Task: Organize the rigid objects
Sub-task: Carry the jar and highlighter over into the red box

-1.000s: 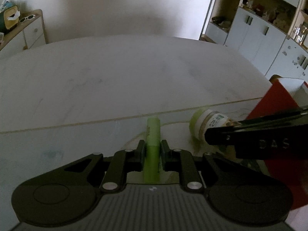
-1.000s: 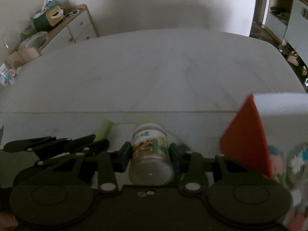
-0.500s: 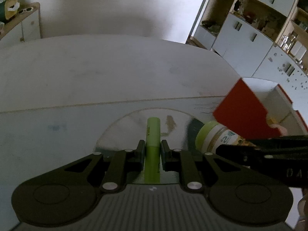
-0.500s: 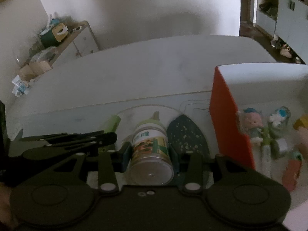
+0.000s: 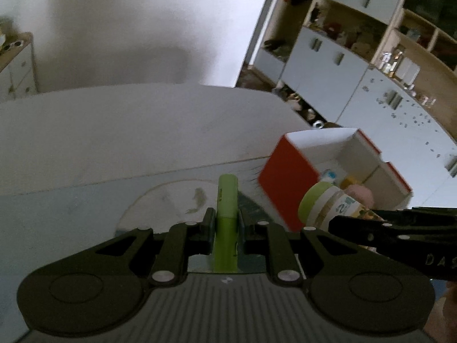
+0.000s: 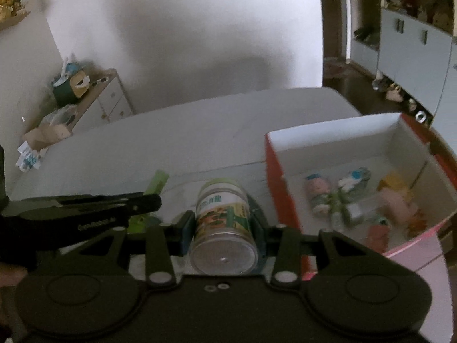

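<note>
The left tool [image 5: 225,223] pinches a green marker [image 5: 226,214] above the surface [image 5: 114,131]. The right tool [image 6: 222,228] grips a small jar [image 6: 222,223]. The red box [image 6: 414,143] of toys lies at two o'clock.

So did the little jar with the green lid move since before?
Yes. The jar, shut in the right gripper, has gone toward the red box. In the left wrist view it now overlaps the box's open top instead of sitting left of it.

Left gripper [image 5: 226,223] clamps green marker [image 5: 226,217] (upright-ish) w/ jar [image 5: 328,204] beside red box [image 5: 288,177]
</note>
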The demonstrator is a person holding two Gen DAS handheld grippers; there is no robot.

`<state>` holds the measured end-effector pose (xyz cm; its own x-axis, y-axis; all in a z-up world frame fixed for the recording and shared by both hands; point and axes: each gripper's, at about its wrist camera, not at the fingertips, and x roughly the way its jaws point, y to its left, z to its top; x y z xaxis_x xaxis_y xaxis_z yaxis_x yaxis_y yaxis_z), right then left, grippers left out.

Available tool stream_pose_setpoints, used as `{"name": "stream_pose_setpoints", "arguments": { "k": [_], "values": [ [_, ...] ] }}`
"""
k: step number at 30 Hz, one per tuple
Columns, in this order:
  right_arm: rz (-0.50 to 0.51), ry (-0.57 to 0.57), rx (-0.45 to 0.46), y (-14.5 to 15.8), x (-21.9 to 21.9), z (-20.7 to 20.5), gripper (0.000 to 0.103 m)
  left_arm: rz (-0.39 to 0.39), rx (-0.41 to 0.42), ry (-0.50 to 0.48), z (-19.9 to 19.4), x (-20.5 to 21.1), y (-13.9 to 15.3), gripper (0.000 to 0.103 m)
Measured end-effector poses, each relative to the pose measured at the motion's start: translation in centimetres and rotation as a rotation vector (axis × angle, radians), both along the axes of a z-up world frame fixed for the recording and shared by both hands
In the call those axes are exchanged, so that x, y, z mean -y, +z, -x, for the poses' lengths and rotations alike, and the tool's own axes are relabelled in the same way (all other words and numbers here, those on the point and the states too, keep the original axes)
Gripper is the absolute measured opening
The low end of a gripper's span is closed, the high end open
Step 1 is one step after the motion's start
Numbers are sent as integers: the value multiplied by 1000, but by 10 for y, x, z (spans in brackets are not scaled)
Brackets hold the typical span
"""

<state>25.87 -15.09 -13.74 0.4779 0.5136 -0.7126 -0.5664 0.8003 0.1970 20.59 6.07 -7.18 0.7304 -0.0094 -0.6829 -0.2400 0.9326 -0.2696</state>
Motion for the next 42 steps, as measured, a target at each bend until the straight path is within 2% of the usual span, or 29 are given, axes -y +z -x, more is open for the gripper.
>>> {"name": "stream_pose_setpoints", "arguments": {
  "k": [8,21,33,37,42],
  "values": [
    [-33,-50,36,9,42,-14,42,-17,32,-75,-15,36,29,16],
    [-38,-39,22,-2,117,-69,42,-25,4,-81,-85,104,33,16],
    [-30,-19,-13,-22,172,-123,42,-53,-54,-84,-162,161,12,16],
    [-8,0,-15,-32,176,-135,42,-57,-93,-83,-186,170,-3,16],
    [15,59,-12,-43,169,-142,42,-99,-137,-75,-214,176,-22,16]
  ]
}}
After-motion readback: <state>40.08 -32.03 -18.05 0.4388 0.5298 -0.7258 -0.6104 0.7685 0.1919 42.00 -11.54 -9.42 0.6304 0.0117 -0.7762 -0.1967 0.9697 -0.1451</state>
